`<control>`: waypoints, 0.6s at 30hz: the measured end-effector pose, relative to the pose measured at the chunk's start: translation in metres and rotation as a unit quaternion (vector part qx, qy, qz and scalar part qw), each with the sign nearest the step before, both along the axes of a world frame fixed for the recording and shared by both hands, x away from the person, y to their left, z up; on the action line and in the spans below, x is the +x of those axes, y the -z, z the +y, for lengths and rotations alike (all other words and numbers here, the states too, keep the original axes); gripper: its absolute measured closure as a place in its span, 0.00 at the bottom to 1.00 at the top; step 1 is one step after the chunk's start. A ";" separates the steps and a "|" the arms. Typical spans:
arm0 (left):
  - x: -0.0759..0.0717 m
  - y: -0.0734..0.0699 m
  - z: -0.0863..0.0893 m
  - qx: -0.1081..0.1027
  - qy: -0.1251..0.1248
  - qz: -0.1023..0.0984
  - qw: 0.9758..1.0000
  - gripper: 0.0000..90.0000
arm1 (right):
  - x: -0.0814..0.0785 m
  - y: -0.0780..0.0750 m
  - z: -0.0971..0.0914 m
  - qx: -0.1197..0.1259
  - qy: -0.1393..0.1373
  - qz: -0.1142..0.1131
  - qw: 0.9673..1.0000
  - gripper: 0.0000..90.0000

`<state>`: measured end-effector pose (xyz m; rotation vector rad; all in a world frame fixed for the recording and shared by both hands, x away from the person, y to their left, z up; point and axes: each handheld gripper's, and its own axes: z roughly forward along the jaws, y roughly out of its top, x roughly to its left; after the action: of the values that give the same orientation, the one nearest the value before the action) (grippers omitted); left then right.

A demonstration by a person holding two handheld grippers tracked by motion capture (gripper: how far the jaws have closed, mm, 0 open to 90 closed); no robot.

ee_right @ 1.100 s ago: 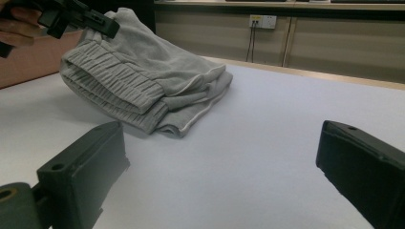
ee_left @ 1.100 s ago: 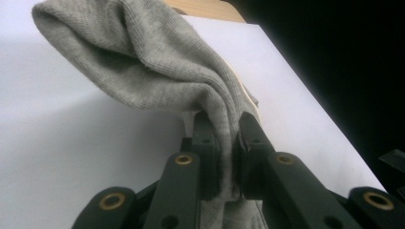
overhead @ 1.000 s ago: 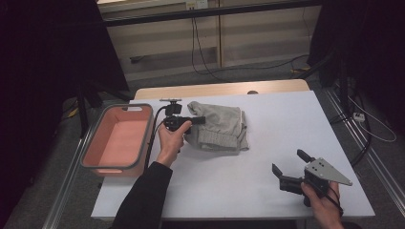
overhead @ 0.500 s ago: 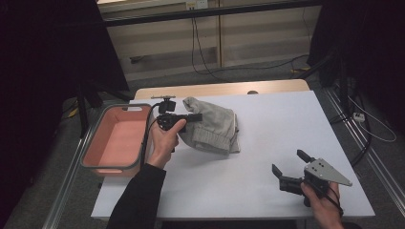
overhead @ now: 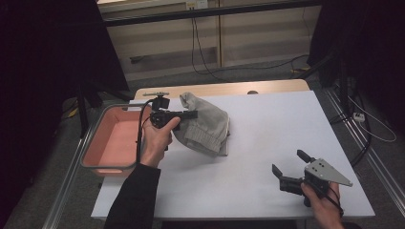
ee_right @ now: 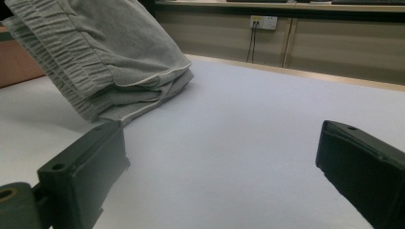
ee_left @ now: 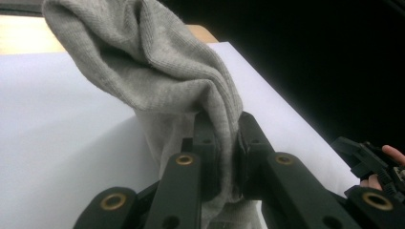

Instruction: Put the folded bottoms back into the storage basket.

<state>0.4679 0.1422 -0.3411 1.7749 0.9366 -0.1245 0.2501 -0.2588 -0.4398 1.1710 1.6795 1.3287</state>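
Note:
A folded grey knit garment (overhead: 205,125) lies on the white table (overhead: 267,143) near its left side, with one end lifted. My left gripper (overhead: 191,114) is shut on that raised end and holds it up toward the tub. In the left gripper view the two black jaws pinch the grey garment (ee_left: 157,71) between their pads (ee_left: 210,143). My right gripper (overhead: 289,163) rests near the table's front right corner, open, with nothing between its jaws. The right gripper view shows the garment (ee_right: 105,57) tilted up at the far left, its ribbed band hanging.
A salmon-pink tub (overhead: 114,138) stands at the table's left edge, just beside the lifted garment. A wooden strip (overhead: 229,88) runs along the table's far edge. Cables trail on the floor beyond the table.
My left gripper has risen and drawn left toward the tub, pulling the garment's near end up off the table. The right gripper has stayed where it was.

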 end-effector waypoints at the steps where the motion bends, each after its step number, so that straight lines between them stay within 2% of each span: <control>1: -0.001 -0.002 0.001 -0.001 0.000 -0.001 1.000 0.91 | 0.000 0.000 0.000 0.001 0.001 0.000 1.000 0.03; 10: -0.006 -0.017 0.010 -0.008 0.006 -0.015 1.000 0.91 | 0.000 0.000 0.000 -0.001 0.000 -0.001 1.000 0.03; 18: -0.012 -0.029 0.018 0.003 0.004 -0.036 0.999 0.91 | 0.000 0.000 0.000 0.001 0.000 0.001 1.000 0.03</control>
<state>0.4563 0.1599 -0.3119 1.7775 0.8800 -0.0621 0.2504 -0.2584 -0.4400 1.1737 1.6816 1.3294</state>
